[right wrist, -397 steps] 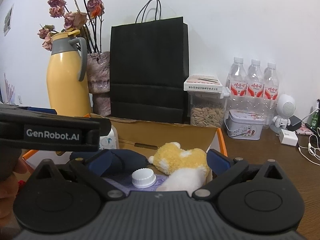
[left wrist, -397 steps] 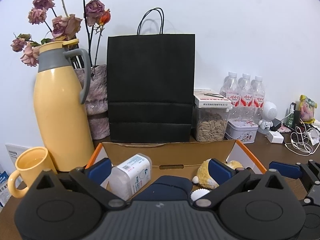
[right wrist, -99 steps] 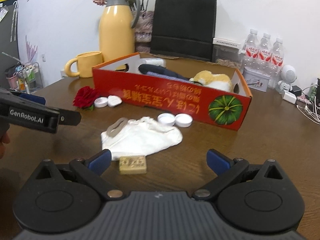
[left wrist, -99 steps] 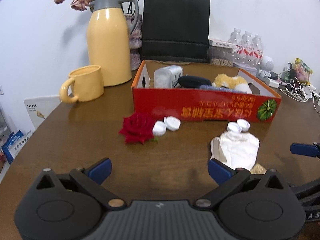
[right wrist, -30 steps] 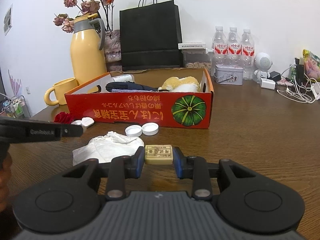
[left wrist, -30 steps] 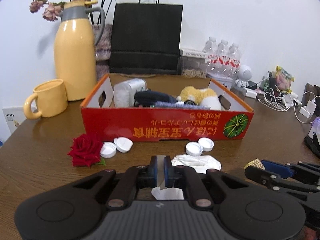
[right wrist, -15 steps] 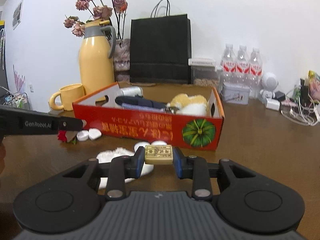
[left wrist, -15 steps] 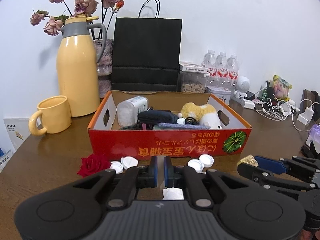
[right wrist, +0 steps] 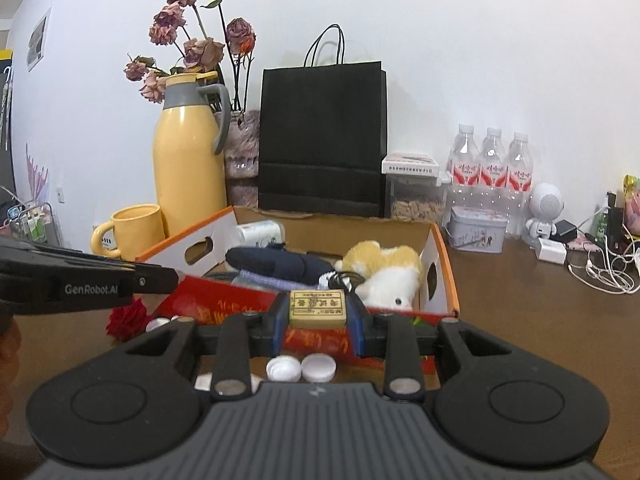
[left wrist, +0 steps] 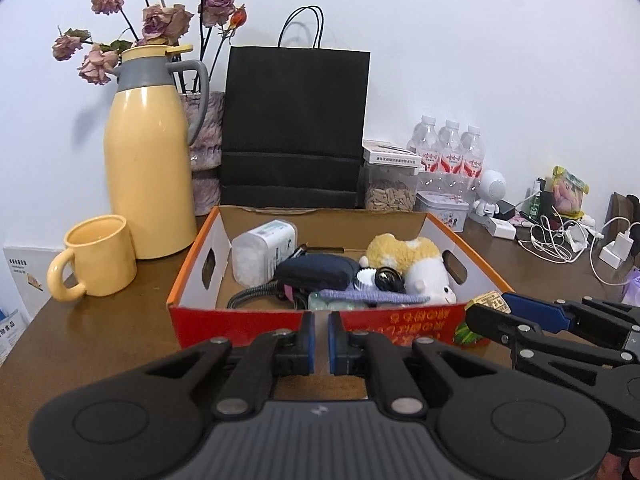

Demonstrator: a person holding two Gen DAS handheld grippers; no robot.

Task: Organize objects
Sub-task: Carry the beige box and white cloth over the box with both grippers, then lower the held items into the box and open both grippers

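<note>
The red cardboard box point(left wrist: 192, 280) point(right wrist: 444, 264) stands open ahead, holding a plush toy point(left wrist: 416, 260), a dark pouch point(left wrist: 316, 272) and a white container point(left wrist: 260, 248). My right gripper point(right wrist: 317, 304) is shut on a small tan printed block point(right wrist: 317, 307) and hangs just before the box's front wall. That block also shows in the left wrist view point(left wrist: 490, 302). My left gripper point(left wrist: 319, 320) point(right wrist: 160, 278) is shut. Only a pale strip of the white cloth shows between its pads. A red rose point(right wrist: 128, 318) and white caps point(right wrist: 302, 368) lie on the table in front of the box.
A yellow jug point(left wrist: 148, 160) and a yellow mug point(left wrist: 100, 256) stand left of the box, with a black paper bag point(left wrist: 296, 128) behind it. Water bottles point(left wrist: 450, 152), a tin point(left wrist: 442, 210), a white figurine point(left wrist: 492, 190) and tangled cables point(left wrist: 560, 240) fill the right.
Both grippers have risen and moved toward the box. The tan block has lifted off the table with the right gripper, and the box's inside now shows.
</note>
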